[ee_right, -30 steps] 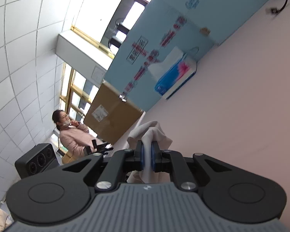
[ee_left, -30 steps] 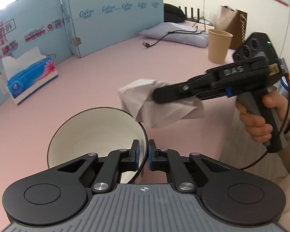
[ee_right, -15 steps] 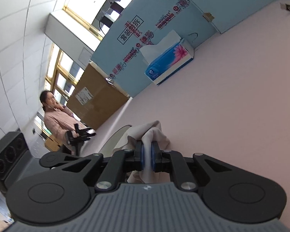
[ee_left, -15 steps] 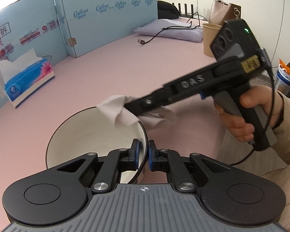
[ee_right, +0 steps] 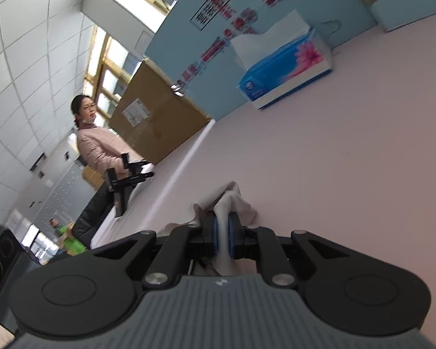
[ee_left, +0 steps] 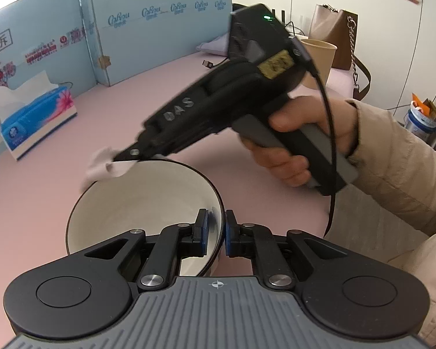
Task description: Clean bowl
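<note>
A white bowl [ee_left: 136,203] with a dark rim is tilted up off the pink table [ee_left: 148,99]. My left gripper [ee_left: 216,232] clamps its near right rim; its jaws are just starting to open, the pads still on the rim. My right gripper [ee_left: 122,157], held by a hand [ee_left: 290,151], reaches in from the right, with its tips at the bowl's far left rim. It is shut on a crumpled white tissue [ee_left: 101,167] that touches that rim. In the right wrist view the tissue [ee_right: 232,200] bulges out between the shut right gripper [ee_right: 221,232] pads; the bowl is hidden there.
A blue tissue box [ee_left: 35,116] stands at the far left by blue foam boards [ee_left: 160,26]. A paper cup [ee_left: 319,55] and brown bag [ee_left: 337,37] stand at the back right. A cable hangs from the right gripper. A person [ee_right: 96,145] stands beyond the table's edge.
The right gripper has swept left with the tissue, from beside the bowl's right side across to its far left rim. The left gripper and the bowl have stayed put.
</note>
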The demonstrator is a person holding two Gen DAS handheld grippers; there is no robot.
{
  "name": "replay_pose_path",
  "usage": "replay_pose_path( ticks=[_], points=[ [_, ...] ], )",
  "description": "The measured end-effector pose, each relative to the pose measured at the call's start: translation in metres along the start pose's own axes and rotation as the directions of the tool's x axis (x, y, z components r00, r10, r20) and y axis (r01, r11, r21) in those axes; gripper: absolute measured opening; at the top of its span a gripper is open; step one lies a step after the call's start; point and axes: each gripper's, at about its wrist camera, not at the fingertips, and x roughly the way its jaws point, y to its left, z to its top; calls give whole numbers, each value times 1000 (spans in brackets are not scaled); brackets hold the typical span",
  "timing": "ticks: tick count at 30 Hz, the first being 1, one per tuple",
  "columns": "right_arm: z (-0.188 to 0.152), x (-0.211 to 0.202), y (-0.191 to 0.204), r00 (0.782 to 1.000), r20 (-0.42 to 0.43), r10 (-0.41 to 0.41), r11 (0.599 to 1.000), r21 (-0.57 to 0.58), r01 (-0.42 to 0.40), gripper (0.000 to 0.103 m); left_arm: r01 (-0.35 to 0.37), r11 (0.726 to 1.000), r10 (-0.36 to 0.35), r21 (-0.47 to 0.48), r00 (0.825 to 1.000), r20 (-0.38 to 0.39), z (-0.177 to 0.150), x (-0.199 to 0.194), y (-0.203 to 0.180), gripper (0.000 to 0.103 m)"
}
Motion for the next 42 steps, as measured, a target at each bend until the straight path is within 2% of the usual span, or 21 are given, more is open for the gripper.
replay_pose_path(
  ticks=[4, 10, 20, 26, 34, 37, 42],
  points=[
    [0, -3, 1, 1000, -8, 0, 1000, -10, 0, 12, 7, 1000, -7, -8, 1000, 4, 0, 1, 2, 16],
    [-16, -32, -1, 999, 25, -39, 999, 10, 39, 12, -3, 1000, 3, -10, 1000, 3, 0, 2, 2, 16],
    [-45, -61, 1, 995, 97, -36, 998, 58, 31, 12, -41, 999, 41, -26, 999, -9, 2, 2, -2, 18],
    [-59, -72, 6, 993, 116, 0, 998, 66, -8, 12, -71, 996, 71, -57, 997, -12, 6, 4, -1, 21],
    [-54, -113, -4, 967, 251, -50, 995, 96, 27, 12, -124, 988, 126, -90, 992, 8, 21, 9, -3, 24],
    [-54, -117, -5, 963, 262, -57, 995, 98, 32, 12, -155, 983, 157, -99, 988, 7, 29, 15, -3, 27],
    [-52, -113, -4, 963, 262, -55, 995, 93, 31, 12, -158, 983, 159, -95, 987, 5, 31, 16, -4, 24]
  ],
)
